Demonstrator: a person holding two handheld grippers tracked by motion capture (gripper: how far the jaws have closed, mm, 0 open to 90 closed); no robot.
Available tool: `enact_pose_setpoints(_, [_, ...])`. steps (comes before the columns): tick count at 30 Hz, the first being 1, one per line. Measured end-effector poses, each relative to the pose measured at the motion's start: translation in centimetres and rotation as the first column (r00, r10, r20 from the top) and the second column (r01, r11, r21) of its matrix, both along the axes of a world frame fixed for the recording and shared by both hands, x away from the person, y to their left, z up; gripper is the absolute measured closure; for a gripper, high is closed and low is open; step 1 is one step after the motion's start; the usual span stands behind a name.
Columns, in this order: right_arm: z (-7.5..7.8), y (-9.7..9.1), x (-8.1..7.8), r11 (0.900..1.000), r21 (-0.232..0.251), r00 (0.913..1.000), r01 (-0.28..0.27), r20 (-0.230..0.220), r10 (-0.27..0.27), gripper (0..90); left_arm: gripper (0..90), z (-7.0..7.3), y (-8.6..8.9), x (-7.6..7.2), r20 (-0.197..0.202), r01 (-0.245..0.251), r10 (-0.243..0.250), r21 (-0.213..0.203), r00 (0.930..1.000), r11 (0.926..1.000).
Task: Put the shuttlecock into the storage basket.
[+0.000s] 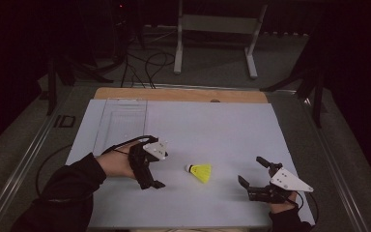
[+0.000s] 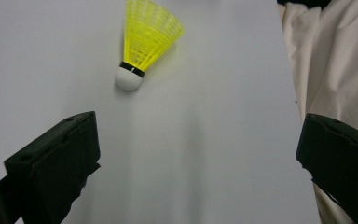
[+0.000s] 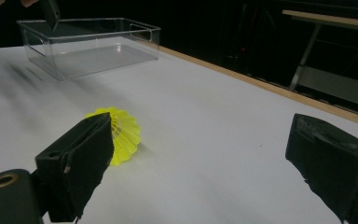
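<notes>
Grippers both spread wide, holding nothing. Left gripper (image 1: pixel 147 169) sits just left of the yellow shuttlecock (image 1: pixel 200 172), right gripper (image 1: pixel 256 179) farther off to its right. Shuttlecock lies on its side on the white table (image 1: pixel 222 125) between them, cork pointing at the left one. Clear bin (image 3: pixel 91 44) stands at the far left. Risk: shuttlecock is light and round, so one jaw touching first would likely roll it away; pinching the skirt could crush it.

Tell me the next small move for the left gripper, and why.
Probably ease the left gripper forward toward the shuttlecock. Its jaws stand wide open, and the shuttlecock lies on its side on the table, cork end facing that gripper, untouched.
</notes>
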State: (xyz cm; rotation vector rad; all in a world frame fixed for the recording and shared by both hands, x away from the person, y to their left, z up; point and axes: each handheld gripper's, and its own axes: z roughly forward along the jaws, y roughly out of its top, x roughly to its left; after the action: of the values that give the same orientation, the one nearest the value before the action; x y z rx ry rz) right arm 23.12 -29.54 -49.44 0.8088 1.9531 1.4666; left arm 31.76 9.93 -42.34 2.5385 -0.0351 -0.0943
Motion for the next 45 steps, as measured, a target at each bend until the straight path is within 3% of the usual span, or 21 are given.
enact_pose_setpoints(8, [0.0,0.0,0.0,1.0000,-0.001,1.0000,-0.004,-0.002,0.004,7.4,0.7,-0.8,-1.4,0.2,-0.015,0.061,-0.061,0.045,0.9981,0.9971])
enact_pose_setpoints(17, [0.0,0.1,0.0,0.9999,-0.008,1.0000,-0.009,0.001,0.009,7.4,0.7,-1.3,-2.4,1.2,-0.031,0.095,-0.095,0.002,0.9950,0.9955])
enact_pose_setpoints(33, [0.0,0.1,0.0,0.9999,-0.010,0.9999,-0.014,0.002,0.014,7.5,3.2,-2.4,-4.0,3.0,-0.001,0.126,-0.126,-0.036,0.9921,0.9914])
enact_pose_setpoints(40, [0.0,0.1,0.0,0.9997,-0.008,0.9998,-0.021,0.002,0.021,7.4,9.3,-3.0,-4.7,3.8,0.024,0.165,-0.164,-0.045,0.9862,0.9853])
enact_pose_setpoints(45, [-0.1,0.1,0.0,0.9997,-0.009,0.9997,-0.024,0.001,0.024,7.5,13.3,-3.7,-5.2,4.6,0.012,0.152,-0.151,-0.052,0.9884,0.9870])
